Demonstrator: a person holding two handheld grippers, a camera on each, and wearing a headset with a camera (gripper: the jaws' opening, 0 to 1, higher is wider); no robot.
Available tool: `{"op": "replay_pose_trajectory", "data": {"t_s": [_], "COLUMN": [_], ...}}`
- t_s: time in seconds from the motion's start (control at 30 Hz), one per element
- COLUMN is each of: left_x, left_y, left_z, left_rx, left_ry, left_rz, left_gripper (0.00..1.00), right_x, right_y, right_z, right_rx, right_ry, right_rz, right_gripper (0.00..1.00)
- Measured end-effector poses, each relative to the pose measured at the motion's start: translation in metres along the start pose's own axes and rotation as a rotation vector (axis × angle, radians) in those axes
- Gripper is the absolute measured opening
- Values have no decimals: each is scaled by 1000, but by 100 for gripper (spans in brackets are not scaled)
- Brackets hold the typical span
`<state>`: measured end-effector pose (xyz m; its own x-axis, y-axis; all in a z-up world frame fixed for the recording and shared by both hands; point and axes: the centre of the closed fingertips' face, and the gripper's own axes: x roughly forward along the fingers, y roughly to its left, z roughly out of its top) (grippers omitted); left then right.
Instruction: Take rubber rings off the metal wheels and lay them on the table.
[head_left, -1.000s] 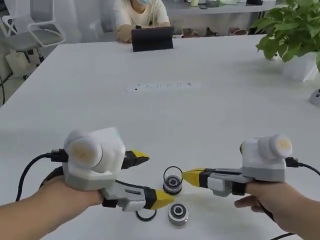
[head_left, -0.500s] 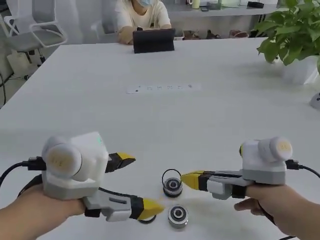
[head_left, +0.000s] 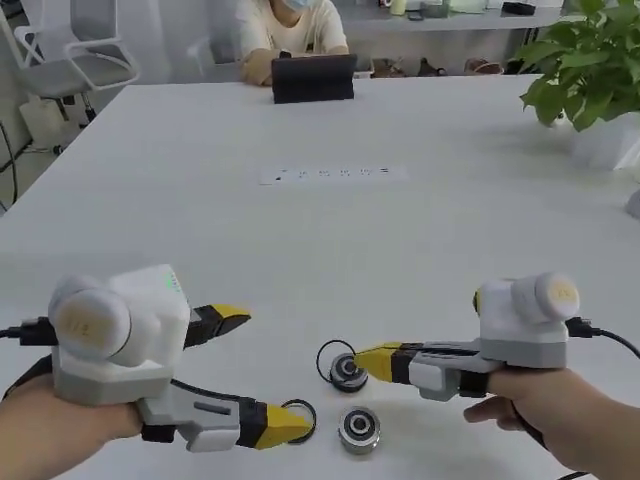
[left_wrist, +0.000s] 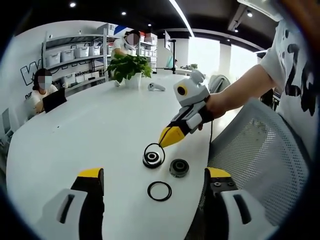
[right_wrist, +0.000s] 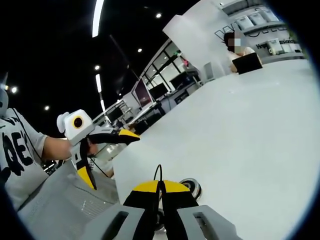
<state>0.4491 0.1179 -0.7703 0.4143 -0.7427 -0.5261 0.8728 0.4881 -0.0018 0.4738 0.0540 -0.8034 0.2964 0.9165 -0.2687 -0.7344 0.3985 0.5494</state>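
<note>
Right gripper (head_left: 362, 360) fingers clamped the rubber ring (head_left: 319, 362) at the bottom-centre metal wheel (head_left: 347, 373); left gripper (head_left: 270, 372) fingers sat apart, lower left.

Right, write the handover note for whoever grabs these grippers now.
Left gripper: open, empty, beside the loose ring.
Right gripper: shut on a rubber ring, partly pulled off the far wheel.
Loose ring lies flat on the table, next to the near wheel.
Done: one ring laid down.
Left: free the pinched ring and lay it down. I cannot tell if the near wheel carries a ring, so check it.
</note>
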Motion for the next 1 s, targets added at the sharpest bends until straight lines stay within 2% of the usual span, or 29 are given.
{"op": "replay_pose_trajectory", "data": {"t_s": [0.43, 1.0], "left_x": [-9, -17], "left_y": [-1, -3], "left_z": [-7, -14], "left_rx": [-12, -21], "left_ry": [5, 11], "left_rz": [7, 21], "left_gripper": [84, 84], "right_x": [14, 31], "right_y": [12, 26], "right_z": [-8, -26], "right_rx": [-5, -24], "right_ry": [51, 151], "right_rz": [48, 101], "right_gripper": [0, 0]}}
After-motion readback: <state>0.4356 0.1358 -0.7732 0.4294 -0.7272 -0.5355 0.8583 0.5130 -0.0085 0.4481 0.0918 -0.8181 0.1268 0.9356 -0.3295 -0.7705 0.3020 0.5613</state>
